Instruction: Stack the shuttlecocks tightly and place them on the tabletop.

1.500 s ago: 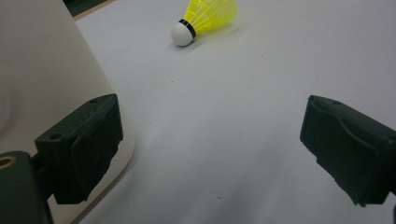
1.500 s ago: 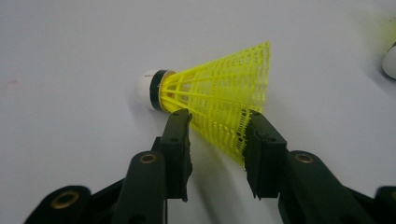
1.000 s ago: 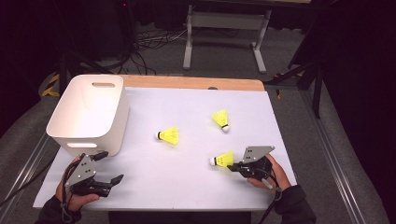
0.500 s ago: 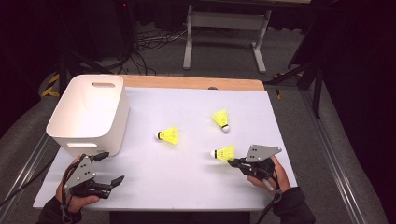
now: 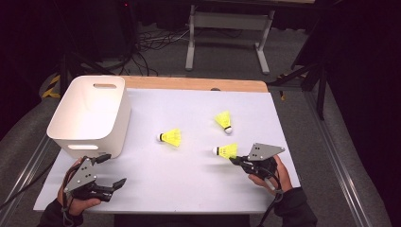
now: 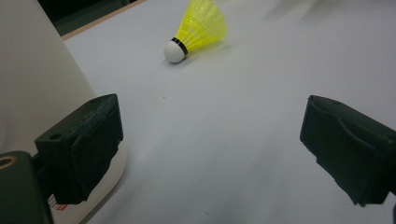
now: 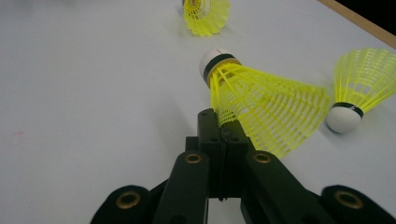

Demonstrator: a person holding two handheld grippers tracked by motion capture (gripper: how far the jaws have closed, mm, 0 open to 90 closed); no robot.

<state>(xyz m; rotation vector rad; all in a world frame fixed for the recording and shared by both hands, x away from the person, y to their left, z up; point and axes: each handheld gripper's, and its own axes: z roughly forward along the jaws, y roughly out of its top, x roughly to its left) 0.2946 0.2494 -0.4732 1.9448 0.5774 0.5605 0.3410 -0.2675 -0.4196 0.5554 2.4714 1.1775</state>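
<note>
Three yellow shuttlecocks with white cork heads are on the white table top (image 5: 189, 189). My right gripper (image 5: 236, 160) (image 7: 221, 122) is shut on the skirt edge of the nearest shuttlecock (image 5: 227, 151) (image 7: 261, 102), whose cork points left and away from the hand. A second shuttlecock (image 5: 223, 120) (image 7: 359, 88) lies just beyond it. The third shuttlecock (image 5: 171, 137) (image 6: 198, 28) (image 7: 205, 14) lies mid-table. My left gripper (image 5: 112, 170) (image 6: 210, 144) stands open at the front left with nothing between its jaws.
A white plastic bin (image 5: 90, 113) (image 6: 32, 84) with handle slots stands at the table's left, right beside my left gripper. A wooden strip (image 5: 198, 84) runs along the far edge. A metal frame and cables lie on the floor beyond.
My right gripper has carried its shuttlecock a little farther from the front edge. The left gripper and the other two shuttlecocks have kept still.
</note>
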